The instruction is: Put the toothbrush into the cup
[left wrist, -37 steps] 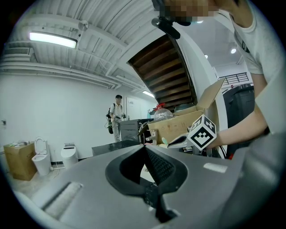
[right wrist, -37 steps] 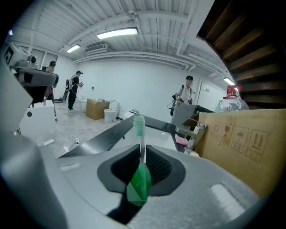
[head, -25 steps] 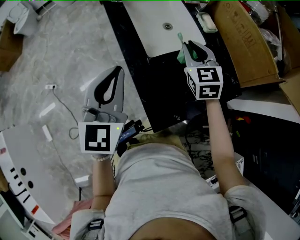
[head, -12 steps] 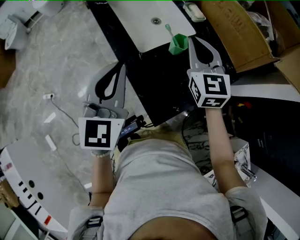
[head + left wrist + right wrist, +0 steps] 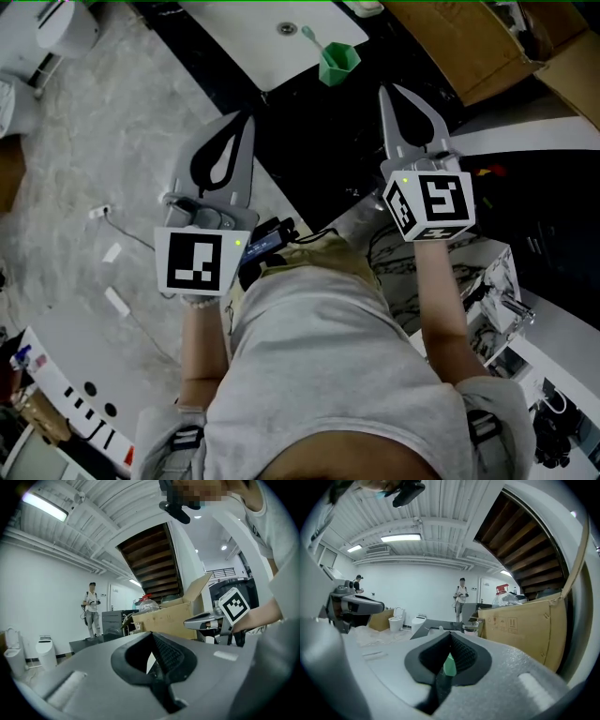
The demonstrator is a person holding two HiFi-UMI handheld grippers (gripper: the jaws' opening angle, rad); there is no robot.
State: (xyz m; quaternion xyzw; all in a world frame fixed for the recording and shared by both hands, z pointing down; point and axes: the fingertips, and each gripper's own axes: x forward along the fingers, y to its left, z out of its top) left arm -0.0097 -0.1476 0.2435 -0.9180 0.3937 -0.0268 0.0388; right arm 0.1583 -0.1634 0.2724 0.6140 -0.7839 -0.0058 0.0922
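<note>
A green cup (image 5: pixel 337 64) stands at the edge of a white basin top (image 5: pixel 253 37), at the top of the head view. A pale green toothbrush (image 5: pixel 310 36) sticks out of the cup, leaning to the left. My right gripper (image 5: pixel 384 90) is shut and empty, below and to the right of the cup and apart from it. In the right gripper view a bit of the green cup (image 5: pixel 450 665) shows through the hole behind the meeting jaws. My left gripper (image 5: pixel 247 117) is shut and empty too, lower left of the cup, over the black counter's edge.
A black counter (image 5: pixel 319 150) runs below the basin. Cardboard boxes (image 5: pixel 469 42) stand at the upper right. A toilet (image 5: pixel 52 28) and a loose cable (image 5: pixel 117 225) are on the marble floor at left. Persons (image 5: pixel 461 597) stand far off.
My right gripper was right at the cup one second ago and has since drawn back toward me. The left gripper pulled back slightly too. The toothbrush stays in the cup.
</note>
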